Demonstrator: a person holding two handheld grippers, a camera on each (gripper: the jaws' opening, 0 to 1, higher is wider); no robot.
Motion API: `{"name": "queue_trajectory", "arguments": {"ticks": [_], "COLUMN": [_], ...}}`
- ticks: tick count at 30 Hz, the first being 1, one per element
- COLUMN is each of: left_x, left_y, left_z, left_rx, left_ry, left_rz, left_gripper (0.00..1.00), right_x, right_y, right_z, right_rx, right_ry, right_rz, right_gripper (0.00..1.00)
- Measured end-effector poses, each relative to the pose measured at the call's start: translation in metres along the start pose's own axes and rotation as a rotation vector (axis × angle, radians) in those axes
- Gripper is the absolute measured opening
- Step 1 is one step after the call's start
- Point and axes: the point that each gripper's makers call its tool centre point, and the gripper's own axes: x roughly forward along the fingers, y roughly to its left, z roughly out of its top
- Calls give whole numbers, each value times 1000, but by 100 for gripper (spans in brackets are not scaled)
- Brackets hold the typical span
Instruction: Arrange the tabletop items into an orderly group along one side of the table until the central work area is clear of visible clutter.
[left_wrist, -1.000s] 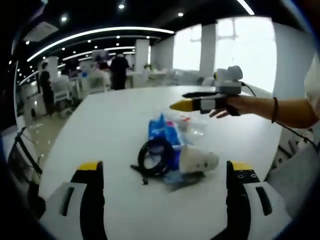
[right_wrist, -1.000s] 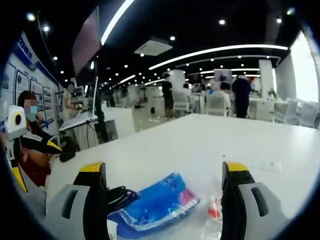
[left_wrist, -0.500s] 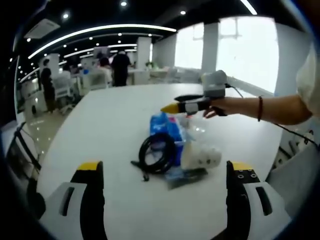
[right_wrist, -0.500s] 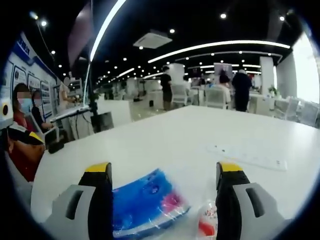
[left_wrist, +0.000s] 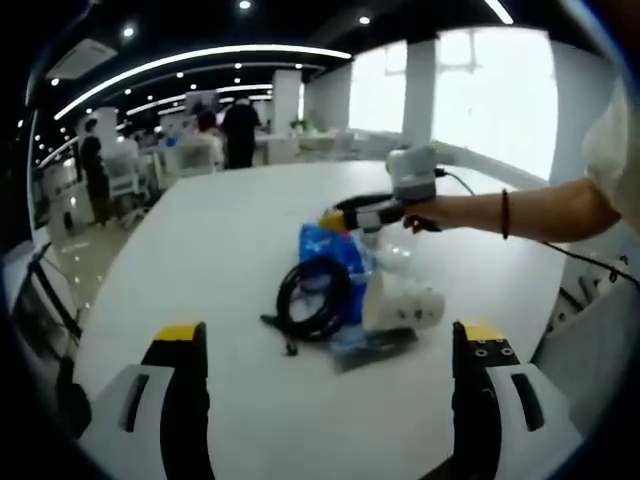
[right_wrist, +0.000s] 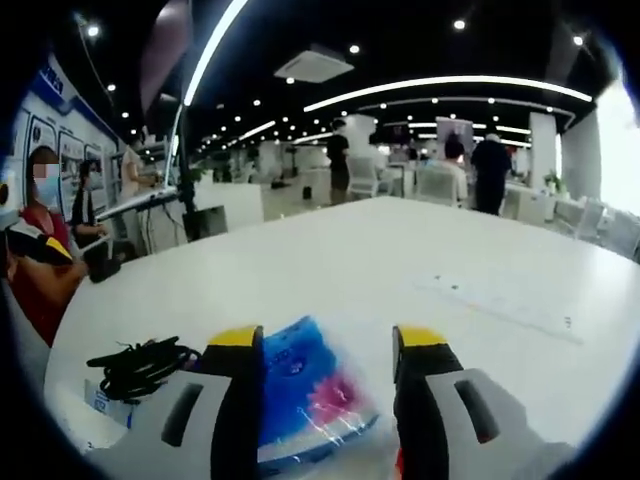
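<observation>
A small pile lies mid-table in the left gripper view: a coiled black cable (left_wrist: 312, 295), a blue packet (left_wrist: 330, 245), a white object (left_wrist: 405, 305), a clear plastic bag (left_wrist: 392, 258) and a dark flat item (left_wrist: 375, 345). My left gripper (left_wrist: 330, 335) stands open in front of the pile, touching nothing. My right gripper (left_wrist: 338, 214) reaches in from the right, its tips at the packet's far end. In the right gripper view, the right gripper (right_wrist: 325, 340) straddles the blue packet (right_wrist: 310, 385) with the jaws narrowed close to its sides; the black cable (right_wrist: 135, 365) lies to the left.
The round white table (left_wrist: 200, 250) has bare surface all around the pile. A white strip (right_wrist: 495, 300) lies flat on the table beyond the packet. Seated people (right_wrist: 45, 250) are at the table's edge, with desks, chairs and standing people farther back.
The right gripper has moved down and forward onto the blue packet, and its jaws have narrowed around it. The left gripper stays open in about the same place.
</observation>
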Motion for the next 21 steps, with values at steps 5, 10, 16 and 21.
{"name": "queue_trajectory", "arguments": {"ticks": [5, 10, 16, 21], "left_x": [0, 1, 2, 3], "left_y": [1, 3, 3, 4], "left_z": [1, 0, 1, 1], "left_rx": [-16, 9, 11, 13], "left_ry": [-9, 0, -1, -1], "left_rz": [-2, 10, 8, 14], "left_gripper": [99, 98, 97, 97], "right_x": [5, 9, 12, 12], "right_y": [2, 0, -1, 2], "right_z": [-8, -16, -25, -33], "right_rx": [-27, -24, -50, -24], "right_ry": [39, 77, 129, 160], "right_rz": [2, -11, -22, -12], "right_gripper": [40, 38, 35, 24]}}
